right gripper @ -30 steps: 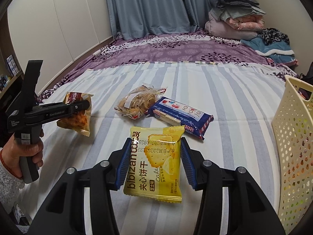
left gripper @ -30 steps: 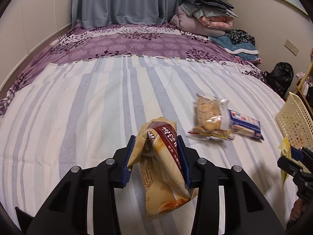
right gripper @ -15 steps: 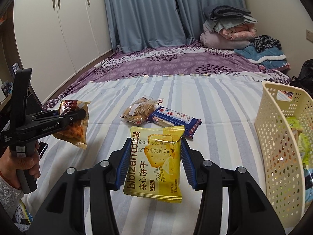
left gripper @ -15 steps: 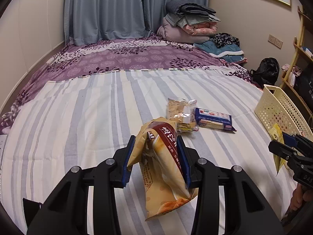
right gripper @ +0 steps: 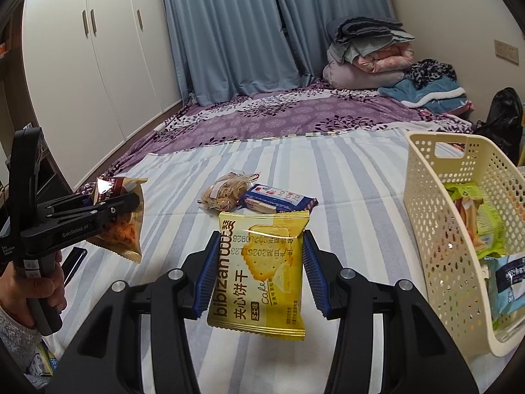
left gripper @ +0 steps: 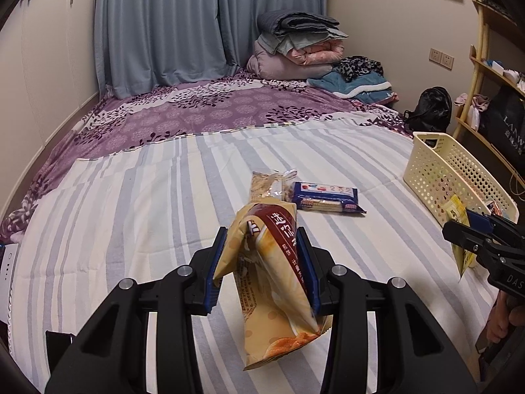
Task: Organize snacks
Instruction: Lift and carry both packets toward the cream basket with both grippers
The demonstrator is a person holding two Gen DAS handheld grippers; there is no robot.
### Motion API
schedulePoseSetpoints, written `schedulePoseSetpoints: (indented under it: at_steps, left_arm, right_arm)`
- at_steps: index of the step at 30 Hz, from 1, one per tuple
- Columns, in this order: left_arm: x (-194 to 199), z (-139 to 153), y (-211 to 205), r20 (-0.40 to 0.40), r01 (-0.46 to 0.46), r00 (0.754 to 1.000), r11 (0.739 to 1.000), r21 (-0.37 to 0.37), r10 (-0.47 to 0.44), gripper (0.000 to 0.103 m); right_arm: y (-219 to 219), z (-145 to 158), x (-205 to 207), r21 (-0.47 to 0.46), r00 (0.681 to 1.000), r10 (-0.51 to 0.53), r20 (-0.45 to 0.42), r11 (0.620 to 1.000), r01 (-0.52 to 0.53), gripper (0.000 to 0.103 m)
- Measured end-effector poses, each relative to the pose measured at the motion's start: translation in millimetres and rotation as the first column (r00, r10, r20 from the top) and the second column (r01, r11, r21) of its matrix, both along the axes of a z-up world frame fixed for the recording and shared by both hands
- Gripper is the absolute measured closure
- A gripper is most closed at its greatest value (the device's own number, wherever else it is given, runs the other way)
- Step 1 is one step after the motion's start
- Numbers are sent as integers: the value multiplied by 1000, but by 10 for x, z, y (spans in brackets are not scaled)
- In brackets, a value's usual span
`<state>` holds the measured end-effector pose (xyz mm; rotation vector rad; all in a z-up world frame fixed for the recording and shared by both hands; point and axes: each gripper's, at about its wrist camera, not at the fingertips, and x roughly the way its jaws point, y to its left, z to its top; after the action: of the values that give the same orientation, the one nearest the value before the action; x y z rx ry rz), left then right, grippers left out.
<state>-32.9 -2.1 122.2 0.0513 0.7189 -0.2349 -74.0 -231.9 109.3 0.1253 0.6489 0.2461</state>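
Grippers both grasp snacks above the bed (left gripper: pixel 137 197): left gripper (left gripper: pixel 262 262) a tan packet (left gripper: pixel 272 282), right gripper (right gripper: pixel 259 271) a yellow packet (right gripper: pixel 259 272); basket (right gripper: pixel 436 229) at three o'clock.

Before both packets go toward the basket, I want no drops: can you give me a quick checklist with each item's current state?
1. Left gripper jaws clamped on the tan snack bag: ok.
2. Right gripper jaws clamped on the yellow biscuit packet: ok.
3. Both packets lifted off the striped bedspread: ok.
4. Cream basket upright, top open: ok.
5. Room left in the basket: ok, snacks cover only part of it.
6. All loose snacks collected: not ok, clear cracker pack and blue packet lie on the bed.
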Motion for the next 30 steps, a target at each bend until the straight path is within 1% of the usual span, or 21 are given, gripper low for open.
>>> schedulePoseSetpoints:
  at_steps: [9,17,24,30]
  left_arm:
    - [-119,46,-198,10,37,999,999,12,-37,61]
    - [-165,82,-352,19,67,998,998,18,-67,61]
    - [-163,105,-494,17,94,995,995,21,-94,61]
    - [-151,107,-612,12,118,993,993,25,-118,61]
  right_arm:
    - [-317,105,-134,29,997,-74,39,997,72,54]
    - [-700,180,-203,47,983,-168,69,985,166,54]
    - [-1081,254,-230,60,958,-272,93,962,268,54]
    - [-1391,253,-245,65,932,-350,95,936,345,54]
